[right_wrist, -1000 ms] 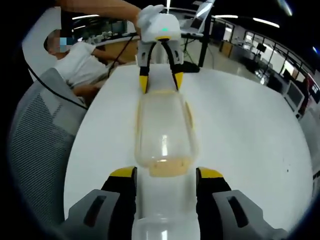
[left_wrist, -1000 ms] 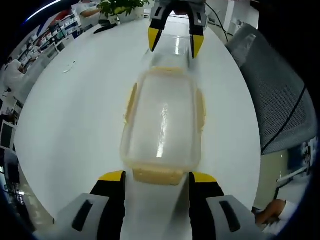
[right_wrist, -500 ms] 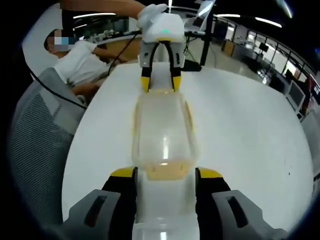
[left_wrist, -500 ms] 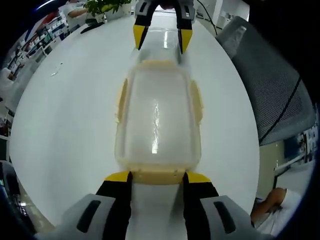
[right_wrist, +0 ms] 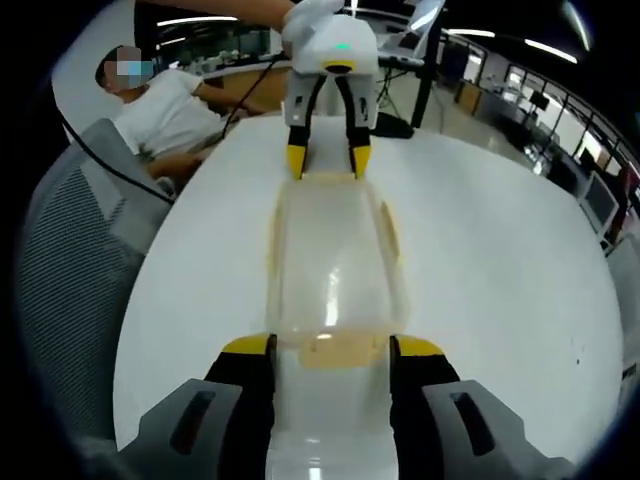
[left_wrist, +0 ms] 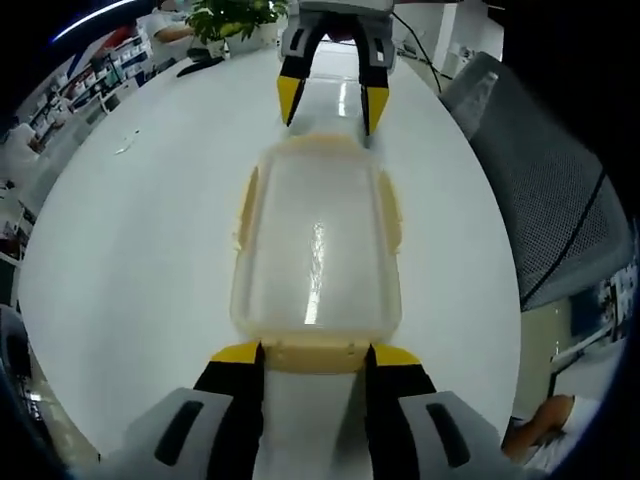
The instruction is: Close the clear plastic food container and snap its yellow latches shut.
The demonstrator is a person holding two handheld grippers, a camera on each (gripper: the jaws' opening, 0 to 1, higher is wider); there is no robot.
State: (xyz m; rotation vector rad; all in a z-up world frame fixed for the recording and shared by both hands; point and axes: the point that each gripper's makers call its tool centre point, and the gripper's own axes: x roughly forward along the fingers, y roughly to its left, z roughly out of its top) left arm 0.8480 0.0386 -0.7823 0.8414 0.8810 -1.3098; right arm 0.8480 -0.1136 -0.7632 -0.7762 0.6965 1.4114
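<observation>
A clear food container [left_wrist: 318,250] with its lid on is seen lying flat on the white round counter [left_wrist: 130,240], lengthwise between the two grippers. In the left gripper view, the left gripper [left_wrist: 314,352] is held with its yellow-tipped jaws spread about as wide as the near end latch [left_wrist: 315,354], which lies between the tips. The right gripper [left_wrist: 332,95] is seen at the container's far end, its jaws parted likewise around that end. In the right gripper view, a yellow latch [right_wrist: 338,349] is seen between the right gripper's tips. Side latches [left_wrist: 244,205] are seen along the container's long edges. A grey mesh chair [left_wrist: 540,190] stands beside the counter.
</observation>
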